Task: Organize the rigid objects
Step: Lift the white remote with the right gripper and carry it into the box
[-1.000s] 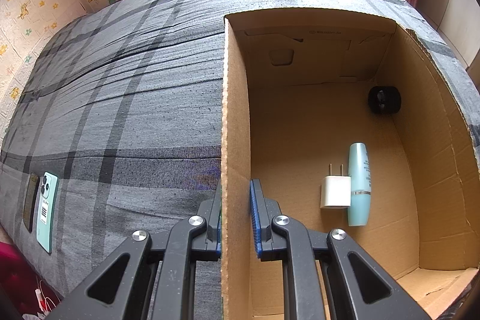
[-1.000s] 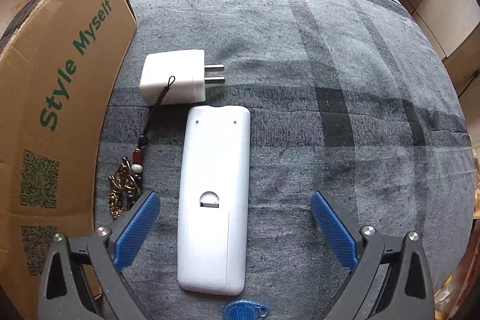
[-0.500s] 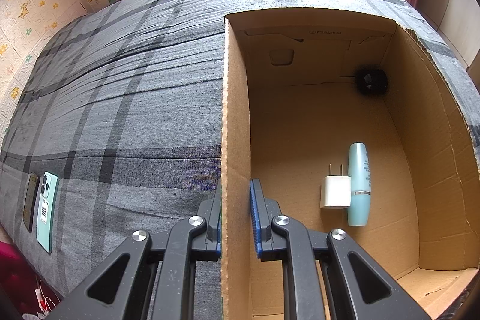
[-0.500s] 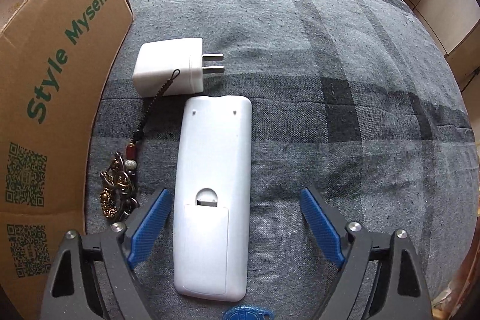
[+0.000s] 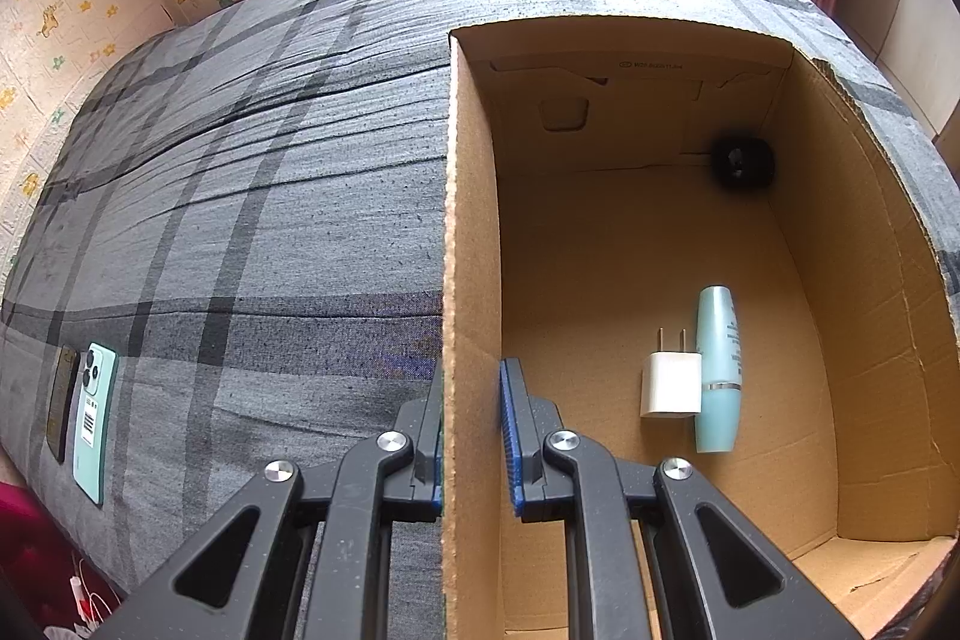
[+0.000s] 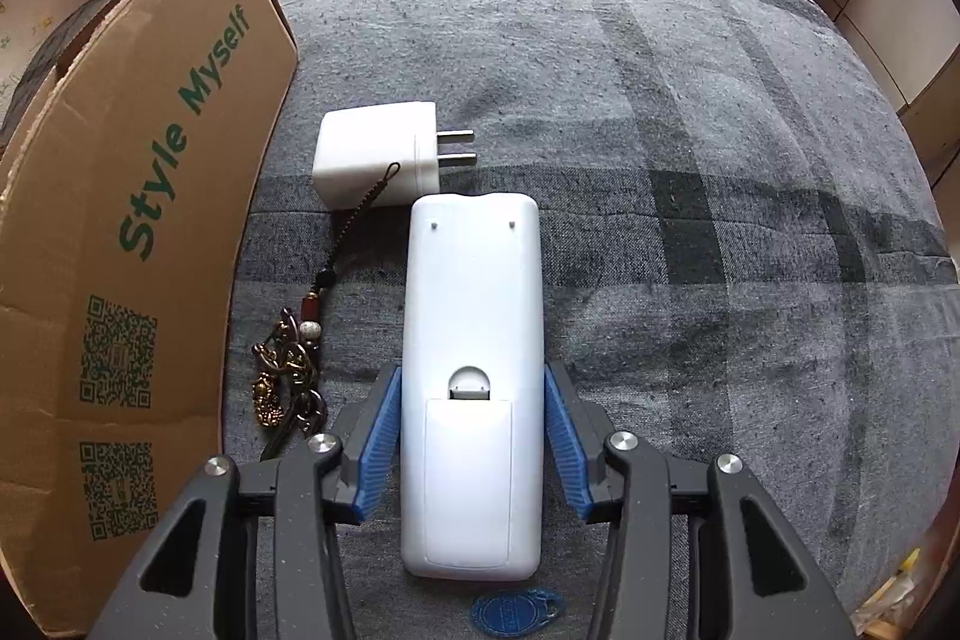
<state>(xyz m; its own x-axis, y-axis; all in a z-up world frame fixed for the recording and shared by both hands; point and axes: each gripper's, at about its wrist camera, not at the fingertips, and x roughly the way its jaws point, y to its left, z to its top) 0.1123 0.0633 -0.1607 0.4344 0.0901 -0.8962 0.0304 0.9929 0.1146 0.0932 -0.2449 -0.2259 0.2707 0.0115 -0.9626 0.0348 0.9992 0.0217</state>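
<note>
Covering the bed, grey plaid sheet (image 5: 252,220); left gripper (image 5: 471,436) clamps box wall (image 5: 471,280), right gripper (image 6: 471,436) clasps remote (image 6: 471,340)

Right gripper (image 6: 471,439) moved forward and narrowed: blue pads (image 6: 378,451) now sit against both sides of the white remote (image 6: 471,382) (were spread wide). In the box, black round object (image 5: 743,162) rolled toward the far corner.

Two white chargers (image 5: 671,385) (image 6: 375,160), one remote (image 6: 471,376), one box (image 5: 471,220), two phones (image 5: 93,415) (image 5: 62,403), one teal bottle (image 5: 717,367)
</note>
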